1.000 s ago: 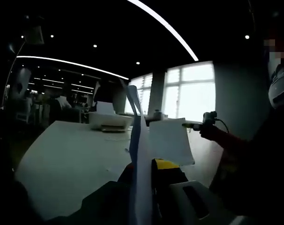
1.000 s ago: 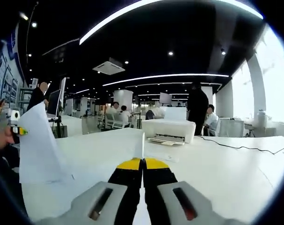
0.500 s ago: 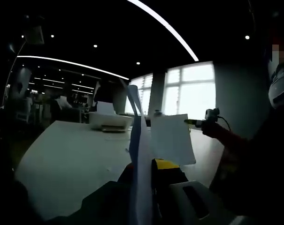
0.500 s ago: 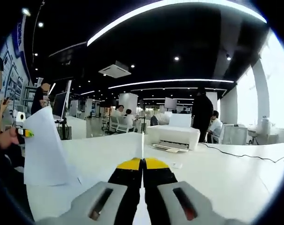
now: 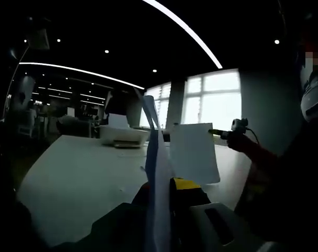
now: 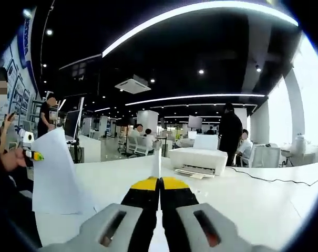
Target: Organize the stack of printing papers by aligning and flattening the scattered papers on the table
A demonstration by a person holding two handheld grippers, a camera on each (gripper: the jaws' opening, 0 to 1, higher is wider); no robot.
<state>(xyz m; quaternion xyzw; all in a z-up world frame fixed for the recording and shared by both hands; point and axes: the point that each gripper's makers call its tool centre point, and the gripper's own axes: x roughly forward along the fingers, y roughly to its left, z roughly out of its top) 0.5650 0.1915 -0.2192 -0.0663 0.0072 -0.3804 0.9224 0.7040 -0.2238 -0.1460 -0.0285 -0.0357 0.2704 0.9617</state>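
In the left gripper view my left gripper is shut on white paper sheets that rise edge-on between its yellow-tipped jaws. My right gripper comes in from the right, holding another white sheet upright above the table. In the right gripper view my right gripper is shut on that sheet, seen as a thin edge. At the left there, my left gripper holds its paper hanging down to the tabletop.
A white printer stands at the table's far side, also seen as the printer in the left gripper view. A black cable runs across the right of the table. Several people sit and stand in the office behind. A person's sleeve is at right.
My right gripper has lifted a little with its sheet, rising and shifting right in the left gripper view. The left gripper and its paper have stayed put.
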